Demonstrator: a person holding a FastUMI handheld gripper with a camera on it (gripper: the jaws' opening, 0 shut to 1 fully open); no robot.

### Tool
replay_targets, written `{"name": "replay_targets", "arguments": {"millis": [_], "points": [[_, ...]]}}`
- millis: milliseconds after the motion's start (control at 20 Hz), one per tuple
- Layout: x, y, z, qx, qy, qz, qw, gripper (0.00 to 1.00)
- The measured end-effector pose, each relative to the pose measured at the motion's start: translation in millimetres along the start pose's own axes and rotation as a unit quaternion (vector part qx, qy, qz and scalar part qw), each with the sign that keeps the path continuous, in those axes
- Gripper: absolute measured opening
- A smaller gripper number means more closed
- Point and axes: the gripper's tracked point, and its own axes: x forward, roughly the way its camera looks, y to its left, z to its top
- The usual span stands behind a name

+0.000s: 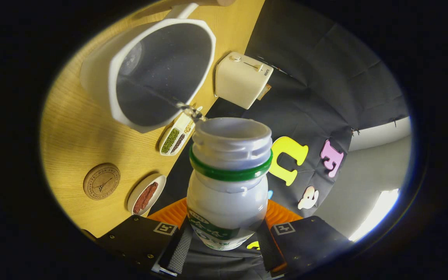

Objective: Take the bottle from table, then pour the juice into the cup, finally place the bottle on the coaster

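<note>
Pouring is the step in hand, judging by the tilt of the scene: the bottle [227,182], uncapped and with a green ring below its threaded neck, sits clamped between the fingers of the gripper [224,239], one finger pressing on each side of its labelled lower body. Its open mouth points toward the cup [161,72], a white mug with a dark inside whose opening faces the camera just beyond the bottle's lip. A thin clear stream [187,109] seems to leave the rim and cross into the cup; how much has gathered inside cannot be told.

Near the cup, on the wooden table [76,128], lie a narrow divided tray of seeds or beans [176,137] and a small white dish with a reddish-brown food [146,198]. Beside that dish rests the round cork coaster [101,181], bare on top and well apart from the cup. Farther back, at the table's edge, stands a cream toaster-like appliance [241,79].

What comes next would call for rolling the bottle back upright once the pour is done, keeping the grip firm, then carrying it past the dish to the coaster and setting its base flat and centred there before the fingers part.
</note>
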Motion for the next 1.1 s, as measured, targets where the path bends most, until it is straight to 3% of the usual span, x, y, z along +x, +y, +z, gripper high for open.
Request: {"name": "replay_targets", "arguments": {"millis": [850, 1100], "points": [[0, -4, 4, -0.006, -0.002, -0.003, 1.0, 0.75], [1, 4, 7, 0.038, -0.008, 0.017, 0.999, 0.75]]}}
